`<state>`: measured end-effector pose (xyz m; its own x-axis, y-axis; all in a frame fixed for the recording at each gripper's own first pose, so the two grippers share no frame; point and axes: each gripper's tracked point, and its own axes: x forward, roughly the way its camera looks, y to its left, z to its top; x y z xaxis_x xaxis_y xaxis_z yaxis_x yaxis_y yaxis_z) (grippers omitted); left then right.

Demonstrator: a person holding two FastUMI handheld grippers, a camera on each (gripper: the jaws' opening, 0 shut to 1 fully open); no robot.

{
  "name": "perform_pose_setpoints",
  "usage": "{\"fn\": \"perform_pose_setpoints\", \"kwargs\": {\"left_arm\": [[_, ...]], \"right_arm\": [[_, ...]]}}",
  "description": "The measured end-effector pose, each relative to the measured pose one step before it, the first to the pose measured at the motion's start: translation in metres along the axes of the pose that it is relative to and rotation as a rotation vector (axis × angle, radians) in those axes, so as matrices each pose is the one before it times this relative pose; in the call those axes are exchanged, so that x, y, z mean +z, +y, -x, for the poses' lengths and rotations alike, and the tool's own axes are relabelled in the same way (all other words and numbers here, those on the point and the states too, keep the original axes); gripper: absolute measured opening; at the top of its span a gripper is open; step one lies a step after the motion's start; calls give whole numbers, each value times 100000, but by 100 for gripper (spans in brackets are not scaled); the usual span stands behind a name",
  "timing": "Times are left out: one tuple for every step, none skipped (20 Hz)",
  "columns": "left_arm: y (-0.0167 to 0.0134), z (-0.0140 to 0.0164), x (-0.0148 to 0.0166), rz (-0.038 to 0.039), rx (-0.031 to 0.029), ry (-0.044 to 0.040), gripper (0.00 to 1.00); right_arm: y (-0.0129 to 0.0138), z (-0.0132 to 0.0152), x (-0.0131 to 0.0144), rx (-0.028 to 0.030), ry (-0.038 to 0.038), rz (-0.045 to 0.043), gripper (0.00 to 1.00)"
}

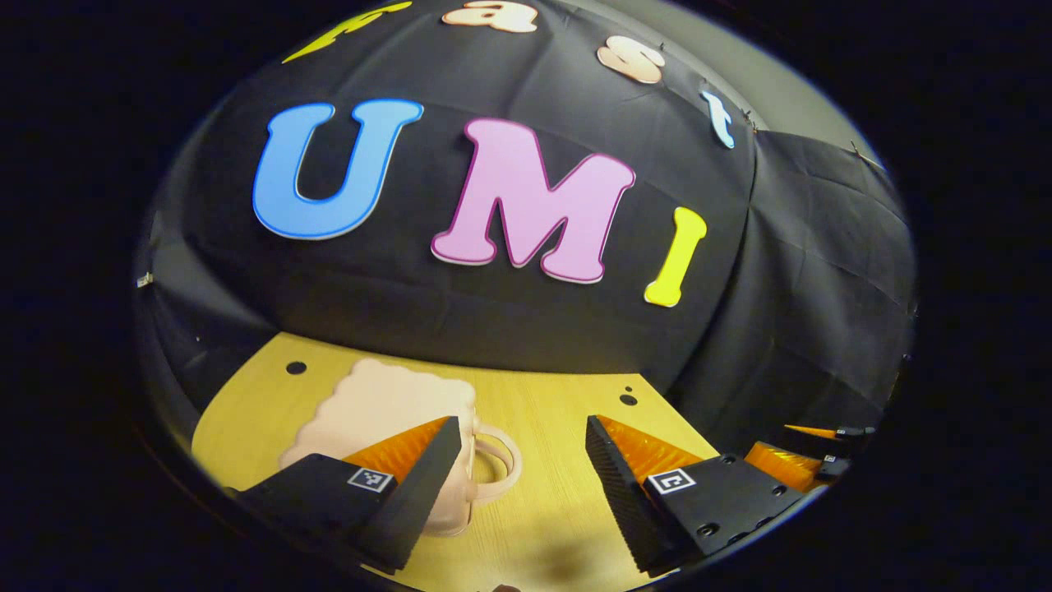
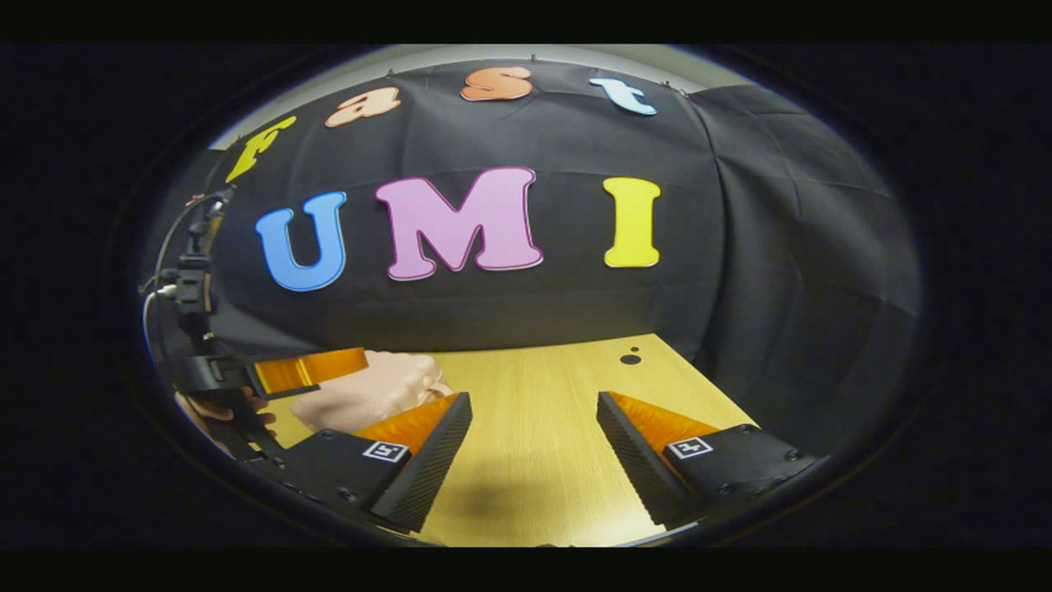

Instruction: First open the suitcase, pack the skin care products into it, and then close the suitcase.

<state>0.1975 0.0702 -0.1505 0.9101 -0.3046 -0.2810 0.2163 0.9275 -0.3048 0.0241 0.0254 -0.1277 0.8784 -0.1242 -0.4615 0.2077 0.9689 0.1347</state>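
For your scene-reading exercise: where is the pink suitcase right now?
In the left gripper view, the pink suitcase lies on the wooden table, partly behind the left gripper, its handle toward the table's middle.

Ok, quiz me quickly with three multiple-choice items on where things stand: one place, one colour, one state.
1. In the left gripper view, the suitcase sits
A. between the fingers
B. partly behind the finger on the picture's left
C. right of both fingers

2. The suitcase is
A. pale pink
B. blue
C. green

3. The right hand-held gripper is
A. shut on the suitcase
B. open, holding nothing
C. shut on a bottle

Answers:
1. B, since that finger covers its near corner and only its handle shows in the gap.
2. A, as both views show a pale pink shell.
3. B, since bare wooden table shows between its spread fingers.
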Motion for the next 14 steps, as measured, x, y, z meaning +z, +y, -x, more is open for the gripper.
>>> {"fn": "perform_pose_setpoints", "kwargs": {"left_arm": [[-101, 1484, 1306, -670, 1231, -3678, 96], [-166, 1653, 1350, -620, 1261, -3779, 96], [-128, 1433, 1286, -619, 1142, -3470, 96], [-38, 1238, 1213, -876, 1595, -4111, 96], [237, 1185, 1117, -1005, 1953, -3778, 96], [-7, 468, 475, -933, 1470, -2667, 96], [-73, 377, 482, -1633, 1662, -2430, 96], [41, 435, 335, -1732, 981, -1614, 96], [15, 625, 321, -2544, 533, -1644, 96], [145, 447, 262, -2110, 591, -1002, 96], [379, 304, -8, -1877, 1603, -461, 96], [15, 345, -212, -808, 332, -289, 96], [-64, -33, -346, 345, -72, 617, 96], [55, 346, -243, 998, 140, 1170, 96]], "right_arm": [[271, 407, 593, 1159, -1035, 176, 98], [233, 420, 612, 1082, -1140, 263, 98], [253, 481, 660, 1215, -1700, 543, 98], [295, 395, 686, 1190, -1815, 593, 98], [214, 469, 600, 1089, -1552, 691, 98], [211, 363, 504, 700, -1617, 798, 98], [214, 452, 466, 749, -1102, 575, 97], [272, 326, 333, 838, -1175, 54, 100], [307, 346, 487, 525, -1590, -95, 98], [286, 419, 371, 836, -1494, -598, 98], [407, 404, 417, 908, -2074, -431, 98], [6, 199, 63, 248, -1382, 340, 98], [47, 152, -36, 171, -700, 1027, 98], [193, 17, -200, 352, 62, 1002, 98]]}}
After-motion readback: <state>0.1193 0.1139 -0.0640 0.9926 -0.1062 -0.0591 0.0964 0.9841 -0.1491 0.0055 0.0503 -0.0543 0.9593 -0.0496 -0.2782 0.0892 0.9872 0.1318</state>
